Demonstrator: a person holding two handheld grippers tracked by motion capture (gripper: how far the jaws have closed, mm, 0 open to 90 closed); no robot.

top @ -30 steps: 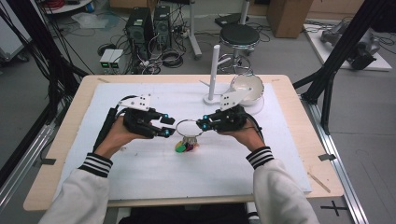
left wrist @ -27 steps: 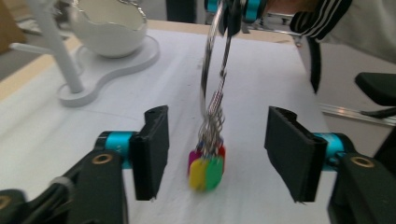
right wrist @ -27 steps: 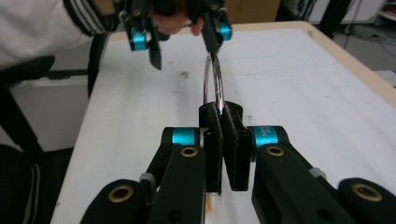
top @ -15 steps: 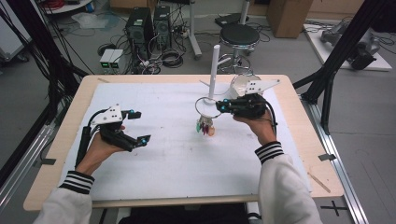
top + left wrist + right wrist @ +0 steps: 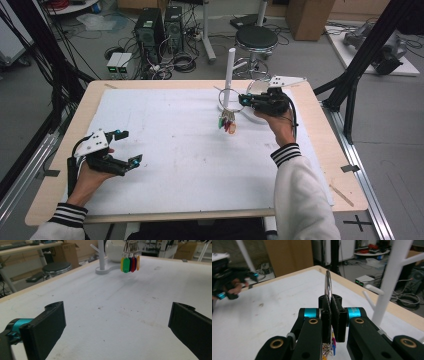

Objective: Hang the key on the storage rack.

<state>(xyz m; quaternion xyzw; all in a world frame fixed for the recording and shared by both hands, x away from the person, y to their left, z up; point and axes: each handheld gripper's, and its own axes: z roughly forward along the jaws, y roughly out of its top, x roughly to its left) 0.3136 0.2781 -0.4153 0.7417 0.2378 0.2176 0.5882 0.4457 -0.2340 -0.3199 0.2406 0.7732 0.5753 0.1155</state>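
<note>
right gripper (image 5: 243, 101) is seen at the far right of the table (image 5: 320, 150), beside the white peg stand (image 5: 229, 75). its jaws are pressed together on a metal key ring (image 5: 328, 286), which stands on edge between the pads in the right gripper view. a bunch of coloured tags (image 5: 226, 123) is hung from that ring and is held clear of the white mat (image 5: 175, 140), just in front of the stand's base. in the left gripper view the tags (image 5: 129, 263) are seen as yellow, green, red and orange, with a white bowl (image 5: 115, 250) behind them.

left gripper (image 5: 131, 148) is noted near the left front of the mat, well apart from the ring and tags. its jaws have just been opening and are spread wide, with nothing between them but bare mat surface. it is held low over the mat by the person's left hand (image 5: 90, 175); contact with the mat cannot be judged.
</note>
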